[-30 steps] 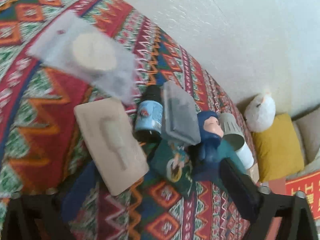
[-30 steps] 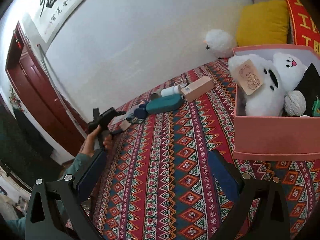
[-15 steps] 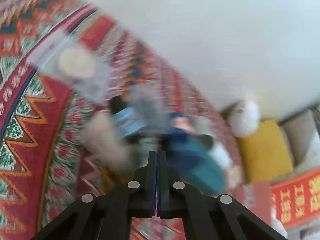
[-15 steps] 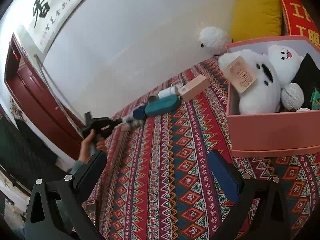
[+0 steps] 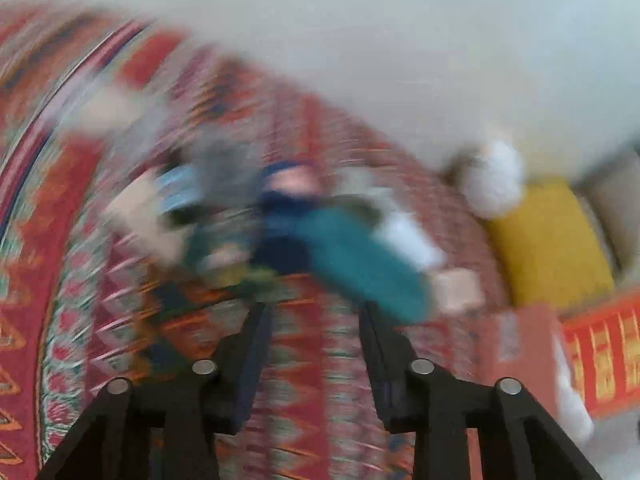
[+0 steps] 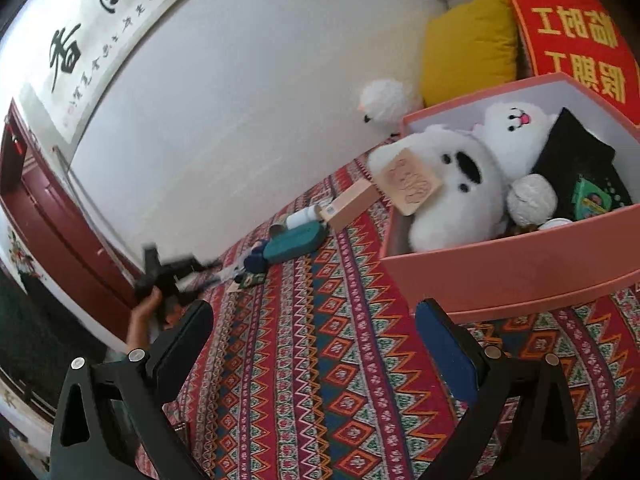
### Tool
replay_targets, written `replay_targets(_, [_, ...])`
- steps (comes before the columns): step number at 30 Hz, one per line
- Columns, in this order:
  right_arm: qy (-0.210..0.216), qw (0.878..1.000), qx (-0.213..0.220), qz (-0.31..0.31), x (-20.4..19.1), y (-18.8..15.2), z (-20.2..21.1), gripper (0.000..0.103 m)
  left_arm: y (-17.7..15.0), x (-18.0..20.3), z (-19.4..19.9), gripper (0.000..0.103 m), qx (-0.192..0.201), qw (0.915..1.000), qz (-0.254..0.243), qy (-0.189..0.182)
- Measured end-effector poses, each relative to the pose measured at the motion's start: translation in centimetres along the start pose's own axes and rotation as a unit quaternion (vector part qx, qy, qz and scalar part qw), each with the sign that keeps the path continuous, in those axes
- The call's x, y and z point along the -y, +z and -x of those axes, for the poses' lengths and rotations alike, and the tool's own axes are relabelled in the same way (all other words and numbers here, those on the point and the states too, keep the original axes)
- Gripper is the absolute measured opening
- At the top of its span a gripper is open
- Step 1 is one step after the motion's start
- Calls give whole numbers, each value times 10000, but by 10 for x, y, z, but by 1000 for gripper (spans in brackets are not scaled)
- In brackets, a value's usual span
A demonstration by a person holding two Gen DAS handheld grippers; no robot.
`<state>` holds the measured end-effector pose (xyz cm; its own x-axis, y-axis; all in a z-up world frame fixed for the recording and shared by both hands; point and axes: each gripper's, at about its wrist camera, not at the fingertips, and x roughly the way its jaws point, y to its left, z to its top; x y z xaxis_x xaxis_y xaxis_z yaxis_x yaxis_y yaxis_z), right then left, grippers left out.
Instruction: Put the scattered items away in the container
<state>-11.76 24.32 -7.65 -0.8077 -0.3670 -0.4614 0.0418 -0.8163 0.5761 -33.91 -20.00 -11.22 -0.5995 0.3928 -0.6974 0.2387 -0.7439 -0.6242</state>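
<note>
The left gripper (image 5: 312, 320) hangs with its jaws parted and nothing between them, pointed at a cluster of loose items just ahead of its fingertips. The left wrist view is badly smeared, so only rough shapes can be told: a teal case (image 5: 360, 264) ahead and slightly right, a small blue-hooded figure (image 5: 288, 196) straight ahead, and a pale flat piece (image 5: 140, 216) ahead and to the left. They lie bunched and partly overlapping on the patterned bedspread (image 5: 304, 380). Which one the gripper is lined up on cannot be told.

The right gripper (image 6: 312, 328) is also open and empty, held low over the bedspread. Just ahead and to its right stands the pink box (image 6: 512, 276), the container for the task, already holding a white plush toy (image 6: 460, 184), a wooden tile (image 6: 412, 184) leaning on it, a black item and some smaller things. Farther ahead and left, well apart from the box, lies the same cluster, with a tan carton (image 6: 352, 204) nearest the box.

Judging from this, the tidying is partway done: the right gripper waits beside the box while the left works the pile, likely because the pile lies on the left hand's side.
</note>
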Motion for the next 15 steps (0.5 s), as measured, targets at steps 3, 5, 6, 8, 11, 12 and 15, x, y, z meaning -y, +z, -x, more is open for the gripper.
replay_targets(3, [-47, 9999, 92, -41, 10, 3, 11, 102, 5, -43, -19, 38, -25, 9979, 649, -53])
replay_targets(5, [-20, 9999, 115, -87, 14, 6, 14, 102, 7, -43, -27, 38, 18, 9982, 587, -92])
replay_targets(6, [-11, 9999, 118, -111, 15, 7, 14, 102, 8, -37, -33, 38, 28, 9992, 399, -6])
replay_targets(8, [25, 9998, 87, -174, 18, 8, 12, 102, 12, -30, -45, 38, -15, 9996, 162, 247])
replay_targets(11, [149, 9995, -80, -274, 21, 7, 3, 102, 16, -28, -63, 41, -88, 9993, 274, 243])
replay_targets(12, [171, 9994, -139, -267, 19, 6, 0, 102, 16, -28, -65, 45, -26, 9993, 288, 221])
replay_targets(15, [214, 9992, -284, -194, 13, 1, -10, 102, 18, -22, -70, 44, 139, 9995, 172, 207])
